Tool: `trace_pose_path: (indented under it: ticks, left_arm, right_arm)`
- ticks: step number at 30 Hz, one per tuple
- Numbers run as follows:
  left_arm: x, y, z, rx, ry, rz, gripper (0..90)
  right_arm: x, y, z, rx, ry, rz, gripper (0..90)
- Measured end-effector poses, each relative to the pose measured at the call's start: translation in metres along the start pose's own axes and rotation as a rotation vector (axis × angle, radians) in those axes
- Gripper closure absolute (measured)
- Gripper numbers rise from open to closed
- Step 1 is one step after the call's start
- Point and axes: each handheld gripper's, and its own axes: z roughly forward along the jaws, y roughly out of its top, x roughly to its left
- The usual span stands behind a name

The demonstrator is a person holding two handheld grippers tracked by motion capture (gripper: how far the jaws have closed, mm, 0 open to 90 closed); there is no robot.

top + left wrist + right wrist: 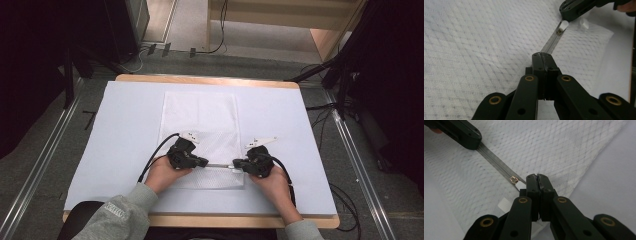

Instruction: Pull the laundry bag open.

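Observation:
A white mesh bag [200,120] lies flat on the table, with a grey zipper [220,165] running across its near end. My left gripper [205,162] is shut on the zipper band [551,44], its jaws [541,56] pressed together over the tape. My right gripper [236,164] faces it from the right. In the right gripper view its jaws [537,178] are closed on the white pull tab [521,185] beside the brass slider [513,180]. The left gripper view has the right gripper [574,8] on that white tab [563,25].
A white sheet [125,150] covers the wooden table [210,80]. A small white label [504,205] sticks out of the bag's edge near the slider. Cables trail from both grippers toward the table's front edge. Dark stands and floor cables surround the table.

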Motion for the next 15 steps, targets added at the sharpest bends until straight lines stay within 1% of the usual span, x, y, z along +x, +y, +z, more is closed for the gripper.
trace_pose_path:
  ticks: [2, 5, 8, 9, 10, 12, 14, 15]
  left_arm:
    - [0.000, -0.001, 0.003, 0.016, 0.005, 0.005, 90.0]
    - [-0.001, -0.001, 0.006, 0.018, 0.004, 0.006, 90.0]
    - [0.000, -0.002, 0.006, 0.019, 0.001, 0.014, 90.0]
    - [0.000, -0.002, 0.006, 0.017, -0.002, 0.010, 90.0]
    - [0.000, -0.002, 0.006, 0.016, -0.002, 0.008, 90.0]
    - [0.000, -0.002, 0.006, 0.016, -0.003, 0.011, 90.0]
    - [0.000, -0.002, 0.006, 0.016, -0.003, 0.014, 90.0]
    - [0.000, -0.002, 0.006, 0.017, -0.004, 0.016, 90.0]
  right_arm:
    - [0.000, 0.000, 0.000, 0.004, 0.004, 0.003, 90.0]
    - [0.000, -0.001, -0.001, 0.011, 0.028, 0.019, 90.0]
    - [0.002, -0.002, -0.003, 0.019, 0.035, 0.017, 90.0]
    - [0.003, -0.003, -0.003, 0.020, 0.039, 0.015, 90.0]
    - [0.003, -0.003, -0.004, 0.020, 0.046, 0.017, 90.0]
    - [0.005, -0.003, -0.002, 0.024, 0.080, 0.028, 90.0]
    - [0.009, -0.003, 0.000, 0.035, 0.073, 0.002, 90.0]
    - [0.010, -0.003, 0.000, 0.035, 0.058, -0.014, 90.0]
